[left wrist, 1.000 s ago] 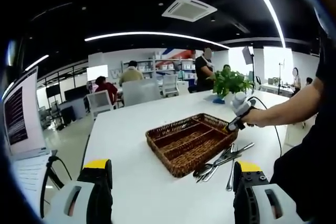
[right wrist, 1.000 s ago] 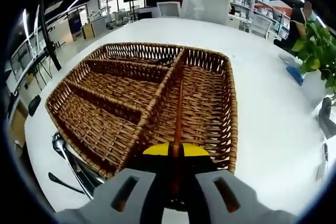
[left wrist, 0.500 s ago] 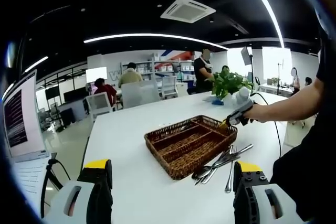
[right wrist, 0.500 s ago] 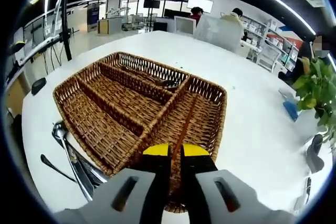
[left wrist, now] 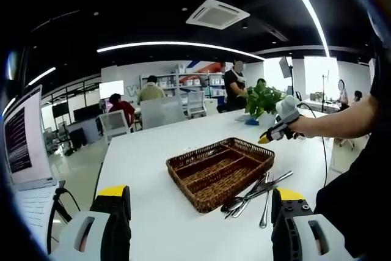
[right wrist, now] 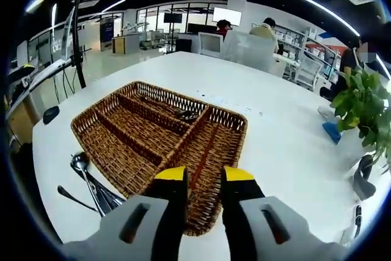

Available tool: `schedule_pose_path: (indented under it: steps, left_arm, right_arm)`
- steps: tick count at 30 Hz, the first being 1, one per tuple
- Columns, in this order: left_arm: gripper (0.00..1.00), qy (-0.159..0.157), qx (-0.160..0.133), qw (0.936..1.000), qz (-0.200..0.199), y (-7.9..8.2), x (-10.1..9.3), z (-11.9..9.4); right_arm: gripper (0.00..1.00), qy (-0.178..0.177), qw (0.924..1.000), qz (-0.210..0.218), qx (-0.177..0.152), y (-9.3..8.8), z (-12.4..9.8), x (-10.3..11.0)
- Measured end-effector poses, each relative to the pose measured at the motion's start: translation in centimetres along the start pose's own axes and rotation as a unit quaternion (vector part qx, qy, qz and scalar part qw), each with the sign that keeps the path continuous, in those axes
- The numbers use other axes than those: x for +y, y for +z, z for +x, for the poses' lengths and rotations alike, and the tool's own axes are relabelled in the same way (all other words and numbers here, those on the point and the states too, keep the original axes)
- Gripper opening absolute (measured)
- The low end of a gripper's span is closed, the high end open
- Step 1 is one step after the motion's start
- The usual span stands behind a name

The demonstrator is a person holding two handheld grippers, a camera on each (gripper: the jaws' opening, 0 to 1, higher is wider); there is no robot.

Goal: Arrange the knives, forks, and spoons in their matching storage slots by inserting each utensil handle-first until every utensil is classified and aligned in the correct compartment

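A: Going from the left, what is lying where?

B: In the right gripper view, loose utensils [right wrist: 91,181] are lying in a bundle on the white table [right wrist: 293,139], just beside the wicker tray [right wrist: 91,129]. One dark utensil [right wrist: 177,113] is sitting in the tray's far compartment, and a brown-handled utensil [right wrist: 201,154] is lying along the long compartment on the right.

A: And the grippers?

B: The right gripper [right wrist: 198,178] is hovering above the tray's near edge, jaws parted a little and holding nothing. The left gripper [left wrist: 198,203] is standing wide open and empty, well apart from the tray.

A: So what is the step calling for?

B: Probably fetching the next piece from the bundle. I'm judging it best to pick one handle at the outside, since the pieces are overlapping and a neighbour could get dragged along.

A: Anything in the way?

B: A potted plant [right wrist: 360,105] is standing near the table's right edge, clear of the tray.
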State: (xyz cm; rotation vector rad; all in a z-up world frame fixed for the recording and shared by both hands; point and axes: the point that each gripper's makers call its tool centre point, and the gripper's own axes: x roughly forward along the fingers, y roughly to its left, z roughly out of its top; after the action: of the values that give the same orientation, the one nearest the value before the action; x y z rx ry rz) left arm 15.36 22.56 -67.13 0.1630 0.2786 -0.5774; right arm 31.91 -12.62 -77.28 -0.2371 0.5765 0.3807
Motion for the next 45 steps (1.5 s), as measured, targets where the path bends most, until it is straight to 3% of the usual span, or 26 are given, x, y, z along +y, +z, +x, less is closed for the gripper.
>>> schedule_pose_path:
  steps: [3, 7, 17, 23, 33, 41, 45]
  left_arm:
    - [1.00, -0.003, 0.001, 1.0000, -0.001, -0.1, -0.3, 0.1]
    - [1.00, -0.003, 0.000, 1.0000, -0.003, -0.1, -0.4, 0.1]
    - [1.00, -0.004, -0.006, 1.0000, -0.006, 0.3, -0.3, 0.1]
    - [1.00, -0.005, -0.008, 0.9999, -0.008, 0.3, -0.4, 0.3]
    - [1.00, -0.008, -0.012, 0.9998, -0.011, 0.4, -0.4, 0.5]
    - [1.00, -0.007, -0.009, 0.9999, -0.011, 0.0, -0.1, 0.7]
    - [1.00, -0.008, -0.007, 0.9999, -0.009, -0.1, -0.1, 0.8]
  right_arm:
    - [0.32, 0.015, 0.9994, 0.029, -0.010, 0.2, -0.9, 0.4]
    - [0.43, 0.030, 0.9980, 0.032, -0.045, 1.4, -2.6, 1.0]
    - [0.60, 0.058, 0.9932, 0.009, -0.101, 2.9, -5.8, 2.1]
    - [0.77, 0.087, 0.9886, -0.003, -0.123, 2.9, -7.4, 3.6]
    - [0.99, 0.105, 0.9824, -0.015, -0.154, 2.5, -9.8, 4.6]
    - [0.99, 0.108, 0.9818, -0.015, -0.156, 1.9, -11.3, 5.2]
    - [0.99, 0.103, 0.9846, -0.021, -0.139, 1.5, -11.7, 5.2]
